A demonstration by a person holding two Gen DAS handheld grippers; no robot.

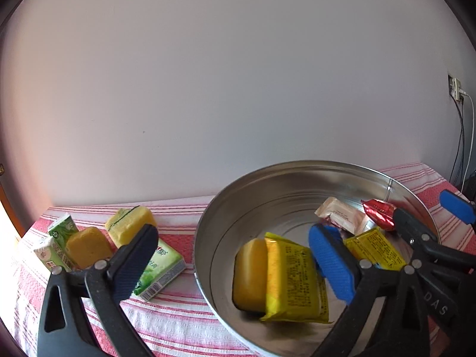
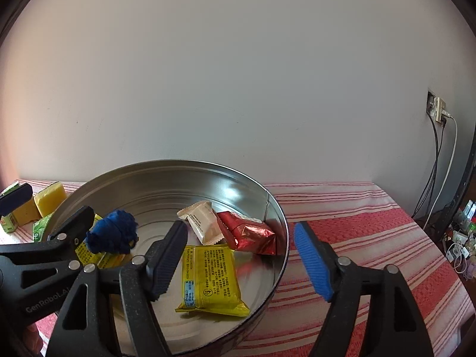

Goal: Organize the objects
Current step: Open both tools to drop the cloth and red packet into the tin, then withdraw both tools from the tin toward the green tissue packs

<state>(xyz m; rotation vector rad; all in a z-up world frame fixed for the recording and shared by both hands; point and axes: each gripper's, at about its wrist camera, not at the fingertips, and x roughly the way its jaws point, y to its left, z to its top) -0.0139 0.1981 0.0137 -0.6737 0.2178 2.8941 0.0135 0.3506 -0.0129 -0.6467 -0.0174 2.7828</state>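
Observation:
A round metal tin (image 1: 208,226) (image 2: 276,208) stands on a red-striped cloth. It holds a yellow sponge (image 1: 250,276), two yellow snack packets (image 1: 294,279) (image 2: 209,276), a beige packet (image 1: 342,214) (image 2: 202,221) and a red foil packet (image 1: 379,212) (image 2: 247,232). My left gripper (image 1: 235,255) is open and empty, straddling the tin's left rim. My right gripper (image 2: 241,261) is open and empty, straddling the right rim above a yellow packet. Left of the tin lie two yellow sponges (image 1: 86,247) (image 1: 129,226) and green tissue packs (image 1: 160,270).
The cloth-covered table (image 2: 372,238) ends at a white wall behind. A wall socket with hanging cables (image 2: 440,110) is at the right, with clutter (image 2: 461,238) beyond the table's right edge. Striped cloth shows right of the tin.

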